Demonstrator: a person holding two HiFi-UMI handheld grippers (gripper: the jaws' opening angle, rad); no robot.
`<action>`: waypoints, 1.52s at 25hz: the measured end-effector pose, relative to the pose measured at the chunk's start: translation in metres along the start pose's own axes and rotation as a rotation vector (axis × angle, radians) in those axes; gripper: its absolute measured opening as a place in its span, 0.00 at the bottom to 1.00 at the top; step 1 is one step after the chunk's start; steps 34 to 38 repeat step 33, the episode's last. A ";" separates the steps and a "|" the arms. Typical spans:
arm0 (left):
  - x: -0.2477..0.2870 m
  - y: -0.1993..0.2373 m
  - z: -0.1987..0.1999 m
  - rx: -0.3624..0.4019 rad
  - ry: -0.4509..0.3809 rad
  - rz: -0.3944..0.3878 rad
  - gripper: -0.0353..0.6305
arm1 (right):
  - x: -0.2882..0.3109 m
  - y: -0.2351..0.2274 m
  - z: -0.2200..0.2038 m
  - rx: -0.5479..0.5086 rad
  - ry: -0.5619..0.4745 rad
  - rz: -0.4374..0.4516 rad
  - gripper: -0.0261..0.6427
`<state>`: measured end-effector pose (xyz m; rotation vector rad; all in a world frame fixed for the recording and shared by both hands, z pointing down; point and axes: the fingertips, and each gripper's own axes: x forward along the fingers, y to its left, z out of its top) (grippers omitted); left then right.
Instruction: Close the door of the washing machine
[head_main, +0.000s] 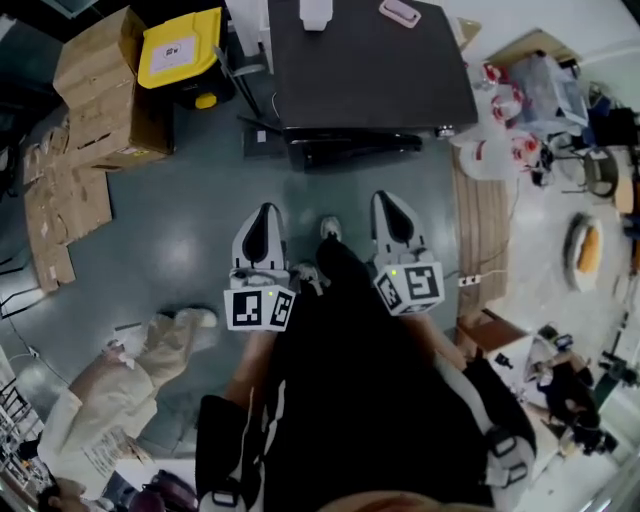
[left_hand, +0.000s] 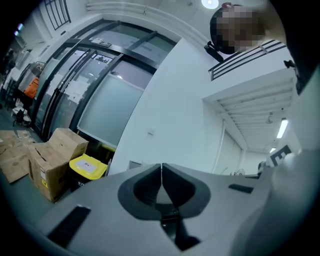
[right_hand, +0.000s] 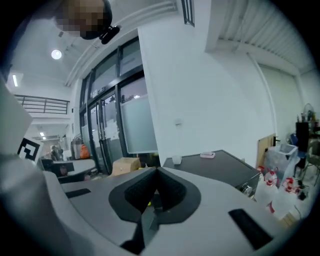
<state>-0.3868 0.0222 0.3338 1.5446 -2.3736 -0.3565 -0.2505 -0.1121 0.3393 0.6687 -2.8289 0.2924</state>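
Left gripper: the left gripper (head_main: 266, 210) is held over the floor (head_main: 180, 250), in front of the person's body and left of the right one. Its fingers (left_hand: 150, 185) are clenched, tip against tip, with nothing between them.
Right gripper: the right gripper (head_main: 386, 197) sits beside it on the right, pointing the same way. Its fingers (right_hand: 142, 187) are pressed together and empty.
Washing machine: the washing machine (head_main: 370, 70) stands at the far side of the scene, beyond both grippers and well apart from them. From the head view only its dark flat top shows.
Door: the machine's front is not seen from above, so I cannot tell how the door stands.
On the machine's top: a small pink thing (head_main: 400, 12) and a white thing (head_main: 313, 12) lie near the far edge.
Left of the machine: a yellow-lidded bin (head_main: 180, 47) stands beside stacked cardboard boxes (head_main: 105, 90).
Right side: plastic bottles (head_main: 495, 150) stand by a wooden board (head_main: 485, 230).
Near left: another person (head_main: 120, 385) crouches on the floor.
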 end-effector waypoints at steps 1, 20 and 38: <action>-0.002 -0.003 0.001 0.003 0.000 -0.008 0.07 | -0.006 0.003 0.005 0.002 -0.012 0.000 0.05; 0.006 -0.010 0.012 0.019 -0.015 -0.047 0.07 | -0.009 0.023 0.020 -0.035 -0.047 0.035 0.05; 0.012 -0.025 0.008 0.022 -0.023 -0.065 0.07 | -0.014 0.007 0.020 -0.034 -0.051 0.022 0.05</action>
